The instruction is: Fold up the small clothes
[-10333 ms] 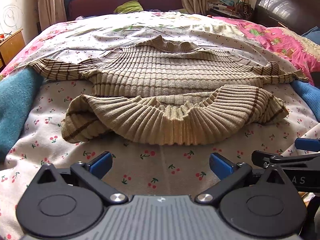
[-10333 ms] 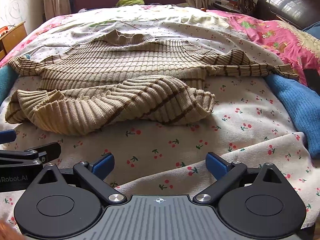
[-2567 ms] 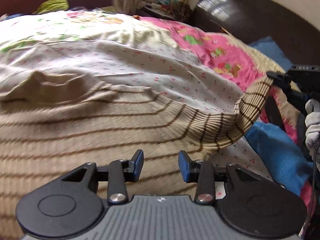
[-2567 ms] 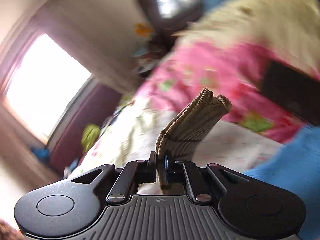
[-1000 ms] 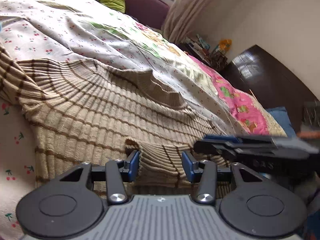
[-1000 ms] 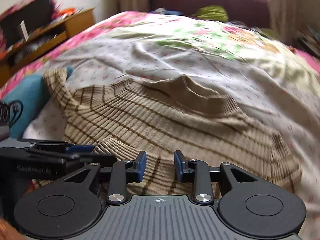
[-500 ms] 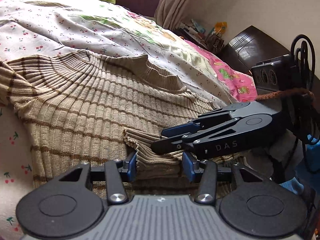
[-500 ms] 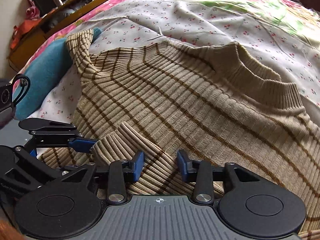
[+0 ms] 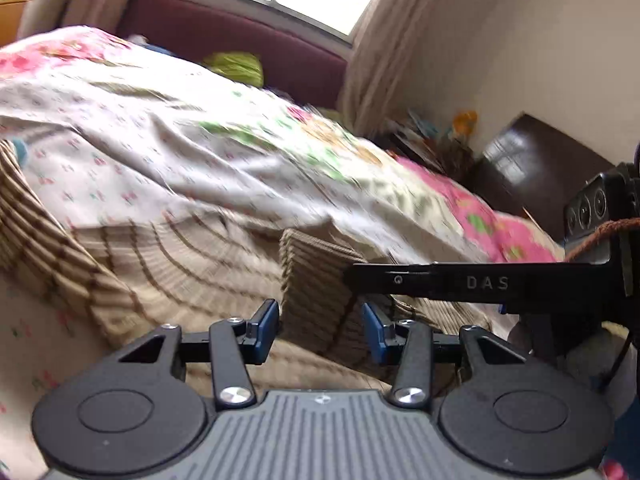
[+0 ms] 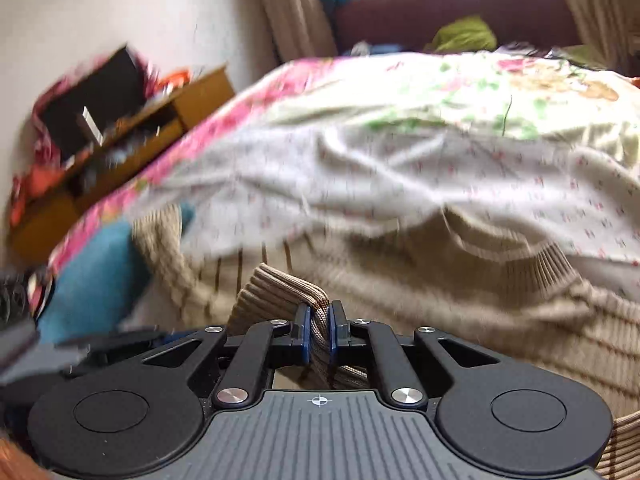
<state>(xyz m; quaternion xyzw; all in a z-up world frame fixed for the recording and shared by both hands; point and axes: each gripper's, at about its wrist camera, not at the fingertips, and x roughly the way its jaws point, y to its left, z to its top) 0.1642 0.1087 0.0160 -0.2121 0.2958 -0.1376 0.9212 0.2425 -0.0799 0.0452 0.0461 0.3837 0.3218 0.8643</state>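
A beige ribbed sweater [image 9: 180,264] with thin brown stripes lies spread on the bed, its collar [image 10: 512,256] toward the far side. One sleeve is folded across the body, and its ribbed cuff [image 10: 280,284] stands up off the knit. My right gripper [image 10: 319,328] is closing, and its blue pads pinch that cuff. In the left wrist view the right gripper [image 9: 354,276] reaches in from the right as a black bar over the cuff [image 9: 316,280]. My left gripper [image 9: 320,332] is open, with the raised cuff between its fingers and small gaps on both sides.
A white cherry-print sheet [image 9: 180,152] covers the bed, with a pink floral blanket [image 9: 500,220] on the right. A blue towel [image 10: 92,272] lies at the left edge, near a wooden cabinet [image 10: 120,128]. Dark furniture [image 9: 532,160] stands to the right, a maroon headboard [image 9: 240,40] behind.
The right gripper's jaws have come together on the sleeve cuff, which now stands upright instead of lying flat. Both cameras have tipped up, so more of the room shows.
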